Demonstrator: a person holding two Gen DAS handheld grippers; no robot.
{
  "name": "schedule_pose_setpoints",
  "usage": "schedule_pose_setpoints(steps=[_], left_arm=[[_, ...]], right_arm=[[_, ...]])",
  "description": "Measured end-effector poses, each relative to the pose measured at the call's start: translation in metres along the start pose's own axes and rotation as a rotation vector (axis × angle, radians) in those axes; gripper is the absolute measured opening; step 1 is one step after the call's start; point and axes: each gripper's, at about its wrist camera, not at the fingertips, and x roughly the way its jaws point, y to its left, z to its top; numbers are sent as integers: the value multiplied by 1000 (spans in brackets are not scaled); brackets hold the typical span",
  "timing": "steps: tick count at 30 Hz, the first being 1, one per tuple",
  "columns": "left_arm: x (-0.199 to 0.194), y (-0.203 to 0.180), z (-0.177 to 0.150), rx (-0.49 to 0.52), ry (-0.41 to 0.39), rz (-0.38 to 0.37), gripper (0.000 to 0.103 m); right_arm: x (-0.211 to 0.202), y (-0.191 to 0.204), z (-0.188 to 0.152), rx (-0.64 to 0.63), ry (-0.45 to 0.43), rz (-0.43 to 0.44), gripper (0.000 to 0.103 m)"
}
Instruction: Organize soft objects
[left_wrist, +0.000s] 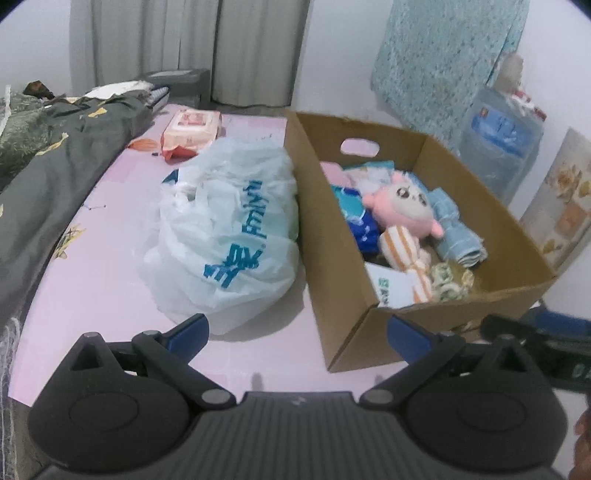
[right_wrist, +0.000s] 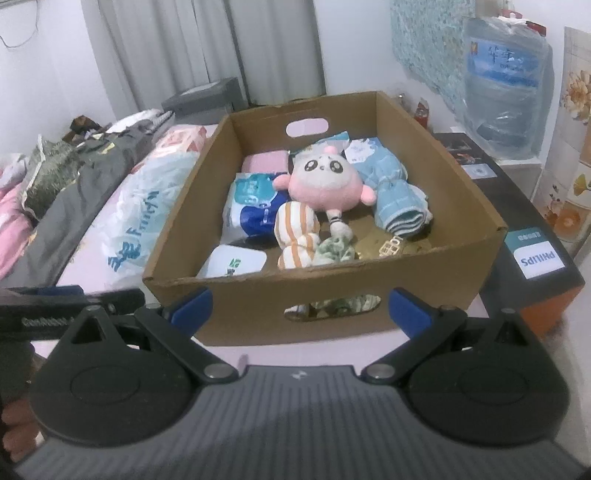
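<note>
One cardboard box (right_wrist: 424, 280) fills the centre of the right wrist view and holds one pink plush toy (right_wrist: 325, 184), one rolled light-blue towel (right_wrist: 397, 206), one orange-striped cloth bundle (right_wrist: 297, 232), one blue-and-white pack (right_wrist: 251, 206), one white packet (right_wrist: 232, 264) and one greenish crumpled cloth (right_wrist: 332, 249). In the left wrist view one white plastic bag (left_wrist: 225, 236) lies just left of the box, with one pack of wet wipes (left_wrist: 192, 129) above it.

The left gripper (left_wrist: 297, 332) points down at the gap between bag and box, its fingers spread wide and empty. The right gripper (right_wrist: 299, 306) faces the box's near wall, fingers likewise spread, gripping nothing.

Everything rests on a pink sheet (left_wrist: 103, 295); a dark quilt (left_wrist: 55, 177) lies at left, curtains (left_wrist: 155, 40) hang at top, and a water jug (right_wrist: 506, 81) stands at upper right.
</note>
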Motion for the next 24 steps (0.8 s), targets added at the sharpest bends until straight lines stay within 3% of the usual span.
schedule_pose_setpoints(steps=[3,11,24], left_arm=[[-5,2,2,-6,-14,-34,103],[-6,-12,-2,79,-19,67,103],[0,-11,-1,50,18,89,101]], right_arm=[[-1,3,-1,-7,8,-3,102],[0,7,2,-8,12,-6,102],[13,12,5,-32,39,-23,102]])
